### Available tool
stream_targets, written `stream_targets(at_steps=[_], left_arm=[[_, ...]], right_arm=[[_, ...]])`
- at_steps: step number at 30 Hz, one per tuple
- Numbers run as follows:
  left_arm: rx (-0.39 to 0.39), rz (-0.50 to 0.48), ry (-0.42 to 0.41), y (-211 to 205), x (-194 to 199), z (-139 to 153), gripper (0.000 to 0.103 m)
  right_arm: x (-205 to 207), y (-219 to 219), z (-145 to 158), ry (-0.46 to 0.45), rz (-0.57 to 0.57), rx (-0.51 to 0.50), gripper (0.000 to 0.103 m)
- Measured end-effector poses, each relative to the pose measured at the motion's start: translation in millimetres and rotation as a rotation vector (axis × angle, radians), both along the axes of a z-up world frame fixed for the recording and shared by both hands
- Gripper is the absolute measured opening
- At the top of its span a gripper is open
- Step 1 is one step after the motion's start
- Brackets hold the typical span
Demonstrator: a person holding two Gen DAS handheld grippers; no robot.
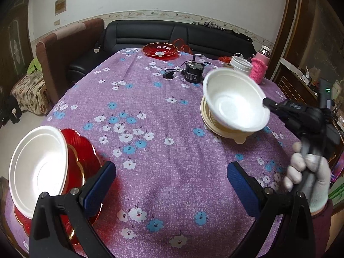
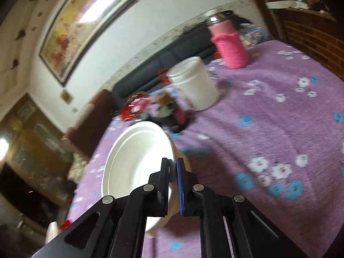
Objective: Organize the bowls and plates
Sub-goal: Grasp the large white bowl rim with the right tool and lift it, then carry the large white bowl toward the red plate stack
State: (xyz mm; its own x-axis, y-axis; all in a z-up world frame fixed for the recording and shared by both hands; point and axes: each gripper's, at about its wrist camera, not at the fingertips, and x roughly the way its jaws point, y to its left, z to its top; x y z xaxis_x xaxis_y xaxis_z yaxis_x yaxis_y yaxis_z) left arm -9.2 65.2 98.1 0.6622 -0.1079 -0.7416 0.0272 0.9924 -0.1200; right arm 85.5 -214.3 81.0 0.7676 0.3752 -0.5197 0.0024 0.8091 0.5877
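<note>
At centre right of the left wrist view, we are clamping the right gripper (image 1: 266, 103) on the rim of a tilted, empty white bowl (image 1: 234, 101) above a cream bowl (image 1: 217, 126). Our left gripper (image 1: 172, 185) is hanging with jaws apart, holding nothing. At lower left a second empty white bowl (image 1: 36, 165) is leaning in a red plate (image 1: 86, 150); another red plate (image 1: 160, 50) is lying at the top. A white jar (image 1: 240, 64), pink-sleeved bottle (image 1: 260, 64) and black device (image 1: 191, 73) are standing behind.
</note>
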Motion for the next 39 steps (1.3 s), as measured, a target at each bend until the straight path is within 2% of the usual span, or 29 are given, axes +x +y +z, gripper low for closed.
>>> stream_targets(at_steps=[3,6,12,15,19,24,29,31,33,36,39], left_arm=[[-0.015,0.009,0.005,4,-1,0,0.103],[-0.057,0.013,0.011,10,1,0,0.103],[-0.174,0.020,0.069,18,20,-6,0.103],[-0.189,0.028,0.110,17,36,-15,0.103],[-0.187,0.025,0.163,9,51,-33,0.103],[-0.135,-0.007,0.200,-16,63,-56,0.103],[-0.131,-0.021,0.227,-29,76,-71,0.101],[-0.133,-0.031,0.241,-31,78,-75,0.090],[-0.127,-0.043,0.263,-33,79,-80,0.069],[-0.102,-0.049,0.260,-36,78,-82,0.053],[-0.108,-0.046,0.269,-35,77,-82,0.043]], right_arm=[[-9,-1,8,-0.030,0.066,0.122,0.006],[-11,-2,7,-0.027,0.096,0.185,0.006],[-10,13,0,0.038,0.184,0.194,0.006],[-16,27,-7,0.103,0.259,0.187,0.006],[-31,40,-12,0.182,0.308,0.074,0.006],[-37,38,-19,0.207,0.260,-0.052,0.009],[-36,42,-27,0.224,0.234,-0.101,0.013],[-35,43,-31,0.234,0.236,-0.106,0.013],[-33,46,-34,0.247,0.238,-0.109,0.013],[-36,48,-34,0.257,0.238,-0.113,0.014],[-36,50,-35,0.275,0.237,-0.107,0.014]])
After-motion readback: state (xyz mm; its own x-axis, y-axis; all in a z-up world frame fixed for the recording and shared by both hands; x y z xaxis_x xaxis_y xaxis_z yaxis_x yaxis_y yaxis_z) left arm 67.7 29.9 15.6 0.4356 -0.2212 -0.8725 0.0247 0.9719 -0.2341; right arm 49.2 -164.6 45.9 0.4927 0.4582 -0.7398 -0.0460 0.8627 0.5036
